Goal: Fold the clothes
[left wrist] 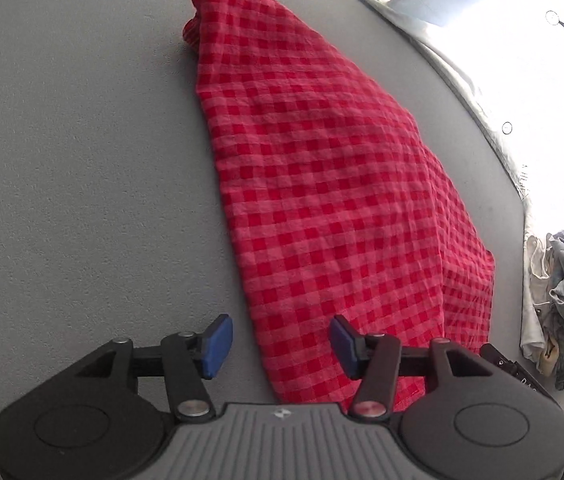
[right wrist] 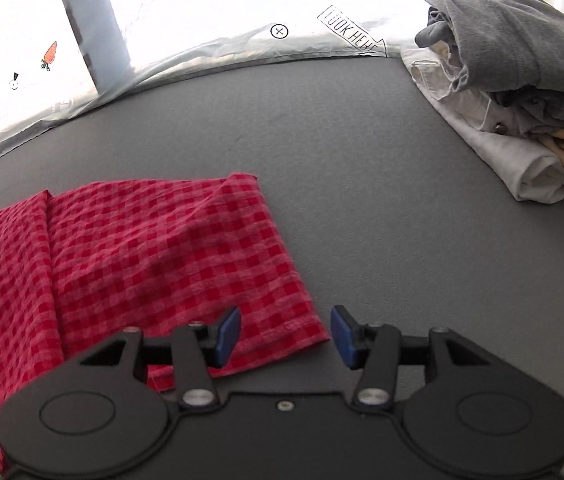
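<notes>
Desk (right wrist: pixel 362 200): grey, with a white printed backdrop behind.
Red checked cloth (left wrist: pixel 322 184): lay folded flat on it.
Clothes pile (right wrist: pixel 502 80): well apart.
Left hand-held gripper (left wrist: pixel 280 346): jaws parted, empty, over cloth edge.
Right hand-held gripper (right wrist: pixel 285 334): likewise, over a corner.

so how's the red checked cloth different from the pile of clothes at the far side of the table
The red checked cloth lies spread out and nearly flat in a long folded strip; the pile of clothes is heaped and crumpled.
The cloth is one patterned piece; the pile mixes plain grey, white and cream pieces.
The cloth lies right under both open grippers; the pile sits off to the side, away from them.
Both rest on the grey table.
</notes>
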Demonstrator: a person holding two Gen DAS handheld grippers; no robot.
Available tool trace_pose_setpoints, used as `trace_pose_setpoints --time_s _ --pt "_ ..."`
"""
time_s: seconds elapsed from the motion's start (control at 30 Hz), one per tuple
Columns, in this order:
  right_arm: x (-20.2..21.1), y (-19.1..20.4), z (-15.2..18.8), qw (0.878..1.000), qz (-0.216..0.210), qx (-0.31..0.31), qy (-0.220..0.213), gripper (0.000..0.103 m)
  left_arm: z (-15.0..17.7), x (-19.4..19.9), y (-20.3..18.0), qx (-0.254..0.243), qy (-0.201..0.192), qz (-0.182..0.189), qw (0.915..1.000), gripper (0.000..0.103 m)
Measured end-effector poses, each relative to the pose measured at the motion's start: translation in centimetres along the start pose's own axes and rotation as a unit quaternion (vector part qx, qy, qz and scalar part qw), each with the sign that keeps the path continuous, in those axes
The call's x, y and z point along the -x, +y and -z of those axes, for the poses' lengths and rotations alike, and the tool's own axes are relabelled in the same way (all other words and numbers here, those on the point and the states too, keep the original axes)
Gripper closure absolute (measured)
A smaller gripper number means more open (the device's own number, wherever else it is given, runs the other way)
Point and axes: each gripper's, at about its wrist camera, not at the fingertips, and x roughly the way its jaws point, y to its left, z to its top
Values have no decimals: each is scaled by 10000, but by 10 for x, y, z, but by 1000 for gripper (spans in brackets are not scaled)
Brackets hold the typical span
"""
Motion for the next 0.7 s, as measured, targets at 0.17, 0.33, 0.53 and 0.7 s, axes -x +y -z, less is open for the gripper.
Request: trace_pose_setpoints --time_s 0.17,0.33,0.53,0.7 --pt "-13 5 -5 9994 -215 206 158 84 11 -9 -23 -495 -30 0 9988 93" --pt "1 0 3 9987 -439 188 -147 101 9 7 -25 -672 -414 -69 9969 101" --pt "53 -28 3 9948 -290 -387 -897 101 -15 76 6 -252 -1303 -118 9911 101" --pt "102 -37 5 9880 184 -419 -1476 103 -30 132 34 -37 -1684 -105 9857 101"
